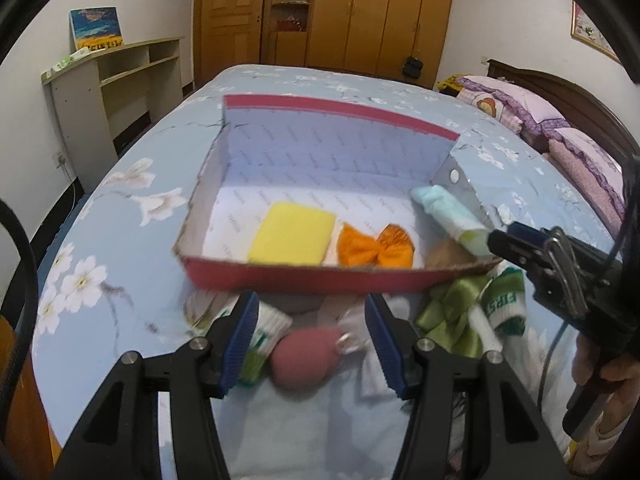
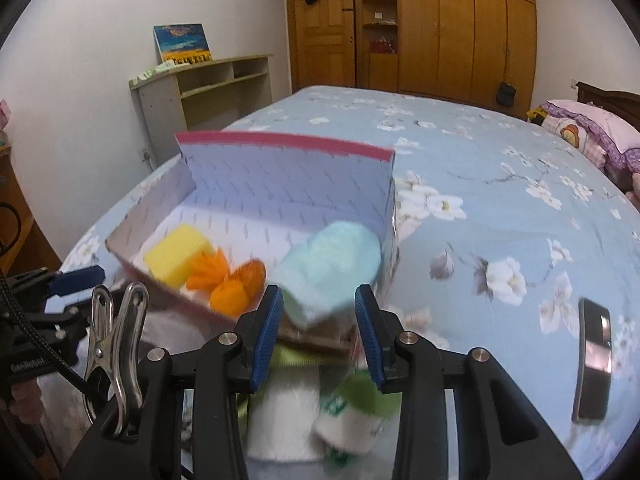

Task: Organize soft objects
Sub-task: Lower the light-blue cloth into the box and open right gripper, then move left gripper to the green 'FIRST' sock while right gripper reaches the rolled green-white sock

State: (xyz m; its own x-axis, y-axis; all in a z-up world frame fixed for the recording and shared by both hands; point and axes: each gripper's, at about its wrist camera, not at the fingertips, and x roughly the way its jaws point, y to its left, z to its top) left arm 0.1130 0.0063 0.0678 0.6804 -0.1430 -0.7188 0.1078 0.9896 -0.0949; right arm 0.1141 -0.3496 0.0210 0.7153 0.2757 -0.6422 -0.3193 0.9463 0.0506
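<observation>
Box (image 1: 280,280) with sponge (image 1: 292,240), bow (image 1: 376,246), sock (image 1: 452,216)

This is a bedroom in a home. Straight under and ahead of both tools spreads a wide bed (image 2: 500,208) made up with a light-blue sheet printed with white blossoms. Off to the right of the tools, pink and purple frilled pillows (image 1: 516,100) lie against a dark wooden headboard (image 1: 576,96). Far ahead, past the bed's far edge, a tall wooden wardrobe (image 2: 464,28) fills the wall, with open corner shelves and a panelled wooden door (image 2: 320,28) beside it. Ahead to the left, a pale shelf unit (image 2: 208,88) stands against the white wall, with a small painting (image 2: 182,42) propped on top.
</observation>
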